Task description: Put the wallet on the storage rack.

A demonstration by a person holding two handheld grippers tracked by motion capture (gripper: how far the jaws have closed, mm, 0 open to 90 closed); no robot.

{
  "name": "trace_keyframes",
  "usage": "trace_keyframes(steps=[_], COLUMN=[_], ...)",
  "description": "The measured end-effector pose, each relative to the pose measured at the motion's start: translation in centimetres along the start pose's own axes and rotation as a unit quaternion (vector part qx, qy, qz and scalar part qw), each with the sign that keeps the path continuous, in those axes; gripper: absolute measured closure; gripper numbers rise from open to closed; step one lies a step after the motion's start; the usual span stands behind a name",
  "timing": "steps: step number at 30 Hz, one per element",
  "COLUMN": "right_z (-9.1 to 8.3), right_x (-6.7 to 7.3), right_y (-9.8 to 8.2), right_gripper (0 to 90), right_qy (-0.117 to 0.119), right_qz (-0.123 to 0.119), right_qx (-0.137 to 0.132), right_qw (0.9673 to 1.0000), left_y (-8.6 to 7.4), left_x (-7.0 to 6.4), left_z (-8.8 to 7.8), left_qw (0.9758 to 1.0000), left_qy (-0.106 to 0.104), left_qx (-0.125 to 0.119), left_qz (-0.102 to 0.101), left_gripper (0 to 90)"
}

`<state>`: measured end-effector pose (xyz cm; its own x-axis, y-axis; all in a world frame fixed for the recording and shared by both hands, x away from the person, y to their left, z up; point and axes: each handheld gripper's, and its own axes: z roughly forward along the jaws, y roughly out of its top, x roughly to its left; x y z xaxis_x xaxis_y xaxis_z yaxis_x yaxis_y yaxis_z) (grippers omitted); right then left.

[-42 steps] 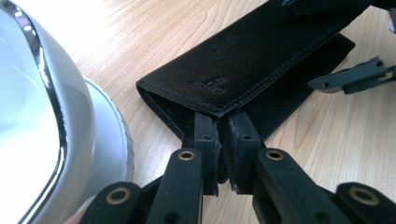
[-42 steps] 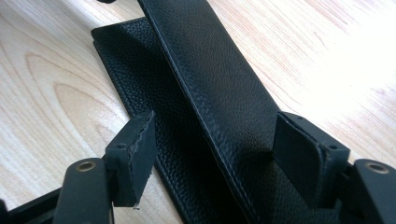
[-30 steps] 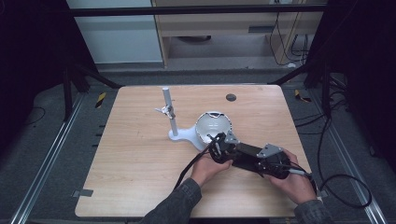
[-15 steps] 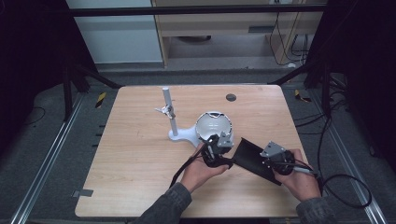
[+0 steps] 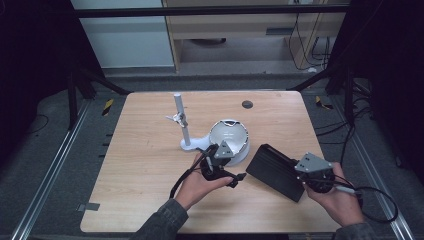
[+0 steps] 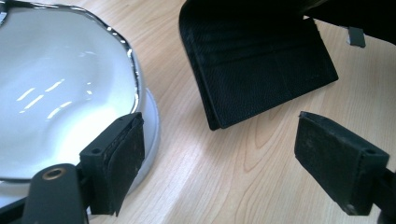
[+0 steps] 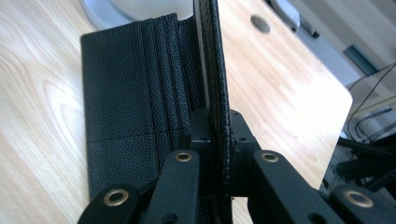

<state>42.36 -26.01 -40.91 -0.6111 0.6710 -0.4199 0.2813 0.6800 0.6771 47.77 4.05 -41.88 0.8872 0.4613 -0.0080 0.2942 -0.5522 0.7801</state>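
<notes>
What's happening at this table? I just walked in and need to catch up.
A person is working a black wallet with two handheld grippers. The right gripper is shut on one flap of the open wallet, holding that flap on edge while the other flap hangs open over the wooden table. The left gripper has just been opening; nothing is between its jaws, and it sits beside a white bowl-shaped lamp head.

Left black two-jaw gripper (image 5: 226,165) near table's front edge, jaws just opening, nothing between; right black two-jaw gripper (image 5: 300,176) clamped tight.
</notes>
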Motion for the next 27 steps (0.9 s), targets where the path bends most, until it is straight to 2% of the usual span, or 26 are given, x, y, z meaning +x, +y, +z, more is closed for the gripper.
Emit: trace_keyframes(steps=[4,8,17,27], right_z=[-1.2,-1.9,-3.4,-4.5], right_x=[-0.3,-0.4,-0.5,-0.7], right_y=[0.5,0.8,1.2,1.5], right_gripper=[84.6,84.6,84.6,84.6], right_qy=[0.003,0.005,0.006,0.005], right_qz=[0.001,0.004,0.003,0.004], right_qx=[-0.031,-0.053,-0.081,-0.102], right_qw=[0.9995,0.9986,0.9967,0.9948], left_y=[-0.2,-0.4,-0.5,-0.3], left_x=[0.3,0.7,0.8,1.1], left_z=[-0.7,-1.5,-2.7,-3.3], left_qw=[0.9999,0.9998,0.9997,0.9997], left_qy=[0.013,0.010,0.011,0.007], left_qx=[-0.007,-0.015,-0.021,-0.021], left_qz=[0.003,0.000,0.003,0.005], left_gripper=[14.8,13.7,13.5,12.7])
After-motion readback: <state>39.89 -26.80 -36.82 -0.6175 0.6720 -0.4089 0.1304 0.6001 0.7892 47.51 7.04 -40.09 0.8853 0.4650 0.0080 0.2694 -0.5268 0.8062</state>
